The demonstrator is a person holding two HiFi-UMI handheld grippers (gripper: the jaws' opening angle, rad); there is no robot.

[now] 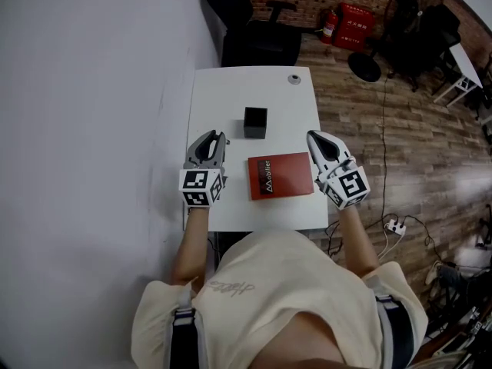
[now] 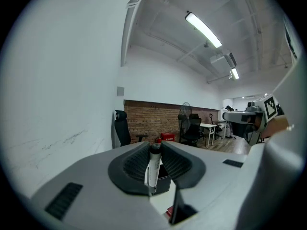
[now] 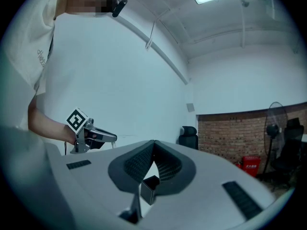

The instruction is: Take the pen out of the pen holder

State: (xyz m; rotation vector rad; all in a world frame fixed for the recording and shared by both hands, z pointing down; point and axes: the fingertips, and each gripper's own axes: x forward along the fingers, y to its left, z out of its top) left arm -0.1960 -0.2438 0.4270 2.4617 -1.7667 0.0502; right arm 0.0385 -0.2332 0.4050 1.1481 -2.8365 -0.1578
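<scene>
Progress: I judge the pen (image 2: 153,169) is already out of the pen holder (image 1: 255,121); at most, setting it down is left.
Left tongs (image 1: 217,139): clamped on the pen, which stands upright between the pads.
Right tongs (image 1: 314,136): closed on nothing.
Pen holder: on the table (image 1: 231,91), ahead of both tongs and clear of the pen.

cream short-sleeved T-shirt (image 1: 269,283) with faint print, dark straps (image 1: 183,335), grey-white left tongs (image 1: 216,137), right tongs (image 1: 313,136), black ribbed pads (image 2: 136,164), black-white marker cubes (image 1: 201,188)

Red book (image 1: 280,176) before pen holder (image 1: 255,121), sides open
</scene>
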